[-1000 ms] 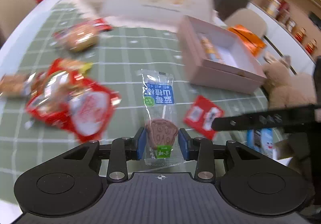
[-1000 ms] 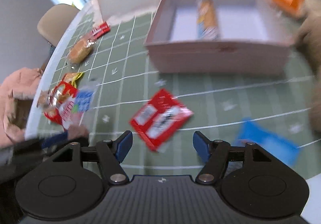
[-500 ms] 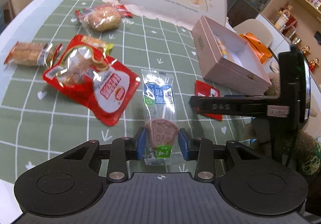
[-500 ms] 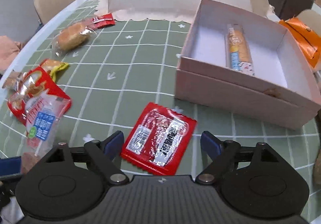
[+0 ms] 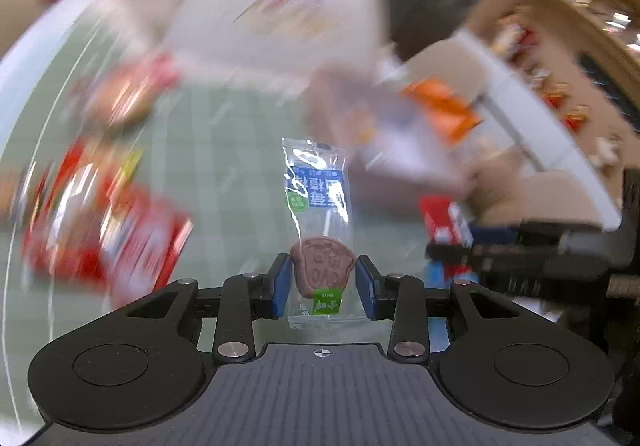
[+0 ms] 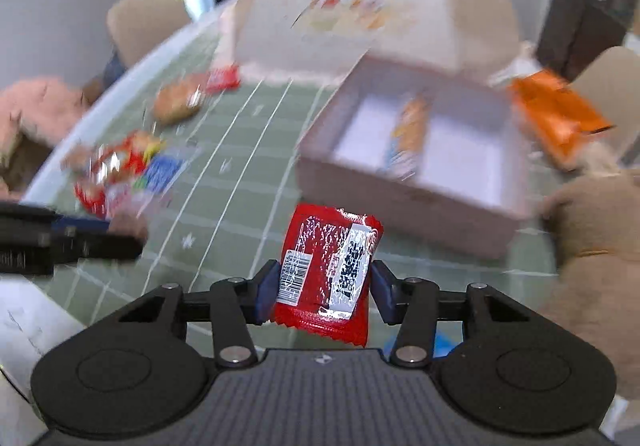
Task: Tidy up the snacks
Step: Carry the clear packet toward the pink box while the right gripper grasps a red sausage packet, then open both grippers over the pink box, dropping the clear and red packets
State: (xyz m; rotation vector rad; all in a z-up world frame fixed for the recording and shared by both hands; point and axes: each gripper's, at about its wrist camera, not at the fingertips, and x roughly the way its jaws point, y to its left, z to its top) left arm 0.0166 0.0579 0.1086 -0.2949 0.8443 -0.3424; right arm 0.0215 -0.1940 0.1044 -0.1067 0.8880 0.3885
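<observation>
1. The left tool (image 5: 322, 280) is clamping a clear-wrapped lollipop (image 5: 320, 230) by its brown head, short of the pink box (image 6: 416, 150); keep that grip steady.
2. The right tool (image 6: 322, 292), its jaws having just been closing, is pinching a red sachet (image 6: 326, 266) just before the box's near wall.
3. Carry both over that wall and let go beside the wrapped bar (image 6: 408, 134) lying inside.
</observation>
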